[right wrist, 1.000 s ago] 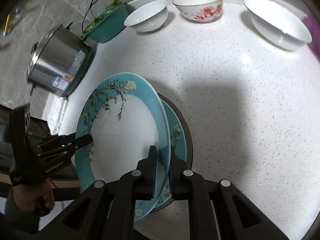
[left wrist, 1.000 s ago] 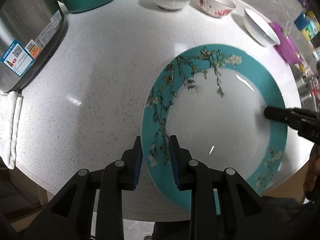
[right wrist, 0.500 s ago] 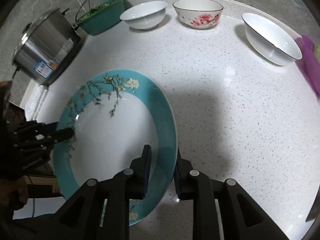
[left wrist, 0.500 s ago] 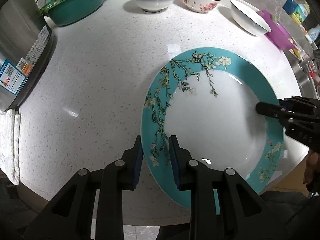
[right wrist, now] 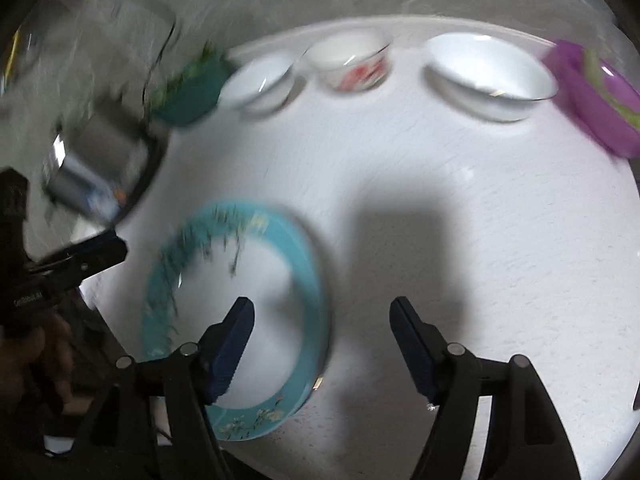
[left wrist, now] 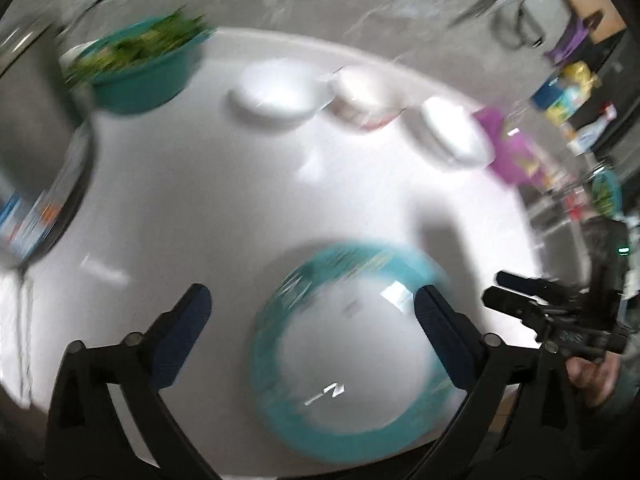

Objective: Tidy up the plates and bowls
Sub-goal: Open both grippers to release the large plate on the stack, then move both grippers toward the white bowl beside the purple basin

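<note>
Both views are motion-blurred. The teal-rimmed blossom plate [left wrist: 352, 360] lies flat near the front edge of the white round table [left wrist: 224, 208]; it also shows in the right wrist view [right wrist: 248, 320]. My left gripper [left wrist: 312, 308] is open and empty, raised above the plate. My right gripper [right wrist: 322, 318] is open and empty, above the plate's right rim. Three bowls stand in a row at the far edge: a white one [right wrist: 260, 80], a red-flowered one [right wrist: 348, 62] and a wide white one [right wrist: 488, 74].
A teal dish of greens [left wrist: 140, 68] stands at the back left. A steel cooker [left wrist: 36, 184] stands at the left edge. A purple container [right wrist: 596, 104] sits at the far right. A white cloth [left wrist: 20, 328] hangs by the left edge.
Both grippers have let go of the teal plate, opened wide and pulled up and back. The plate now lies flat on the table.
</note>
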The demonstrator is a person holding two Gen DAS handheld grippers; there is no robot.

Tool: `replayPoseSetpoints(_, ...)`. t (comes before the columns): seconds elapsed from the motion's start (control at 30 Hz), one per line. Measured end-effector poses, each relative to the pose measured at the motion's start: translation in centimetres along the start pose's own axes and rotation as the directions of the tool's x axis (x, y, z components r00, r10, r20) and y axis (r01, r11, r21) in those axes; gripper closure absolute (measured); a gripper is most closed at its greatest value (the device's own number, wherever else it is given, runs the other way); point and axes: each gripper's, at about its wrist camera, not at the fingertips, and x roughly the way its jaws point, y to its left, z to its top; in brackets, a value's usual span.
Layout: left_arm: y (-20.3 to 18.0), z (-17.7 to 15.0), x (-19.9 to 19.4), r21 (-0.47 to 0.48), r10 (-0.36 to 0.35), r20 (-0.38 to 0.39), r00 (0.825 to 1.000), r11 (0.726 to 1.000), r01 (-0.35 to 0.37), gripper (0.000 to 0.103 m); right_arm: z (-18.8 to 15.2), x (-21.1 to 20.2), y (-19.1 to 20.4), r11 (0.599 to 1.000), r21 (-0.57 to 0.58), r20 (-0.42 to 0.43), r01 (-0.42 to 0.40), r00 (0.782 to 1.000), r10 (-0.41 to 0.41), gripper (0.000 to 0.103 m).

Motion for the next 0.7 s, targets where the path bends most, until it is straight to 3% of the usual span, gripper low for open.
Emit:
replayPoseSetpoints(0.07, -2.2, 3.3, 0.7, -0.001, -0.081, 0.007, 0.997, 0.997, 0.081, 0.000, 2.1, -2.2, -2.9, 0.998, 0.063, 0.027, 0.010, 1.000, -0.012, 0.029)
replayPoseSetpoints(0.17, -6.5, 7.9, 2.7, 0.029, -0.119, 0.033, 0.992, 0.993, 0.118, 0.000, 6.9, -5.5, -8.4, 0.988, 0.140, 0.088, 0.061, 0.993, -0.073, 0.014)
replayPoseSetpoints(0.3, -13.0, 13.4, 8.6, 0.078, -0.100, 0.009, 0.995, 0.992, 0.099, 0.000, 11.8, -5.9, -14.6, 0.951, 0.294, 0.103, 0.095, 0.986, -0.130, 0.015)
replayPoseSetpoints(0.4, -16.5, 15.9, 13.7, 0.093, -0.039, -0.043, 0.998, 0.995, 0.043, 0.000, 13.8, -5.0, -17.3, 0.927, 0.359, 0.132, 0.107, 0.978, -0.163, 0.017)
replayPoseSetpoints(0.6, -17.4, 17.9, 20.3, 0.032, 0.006, -0.118, 0.993, 0.999, -0.002, 0.001, 14.5, -1.7, -19.5, 0.919, 0.387, 0.090, 0.081, 0.988, -0.125, 0.028)
replayPoseSetpoints(0.7, -17.0, 18.3, 22.5, 0.021, 0.024, -0.140, 0.990, 1.000, -0.021, 0.001, 14.8, -0.2, -20.3, 0.909, 0.409, 0.067, 0.075, 0.991, -0.112, 0.029)
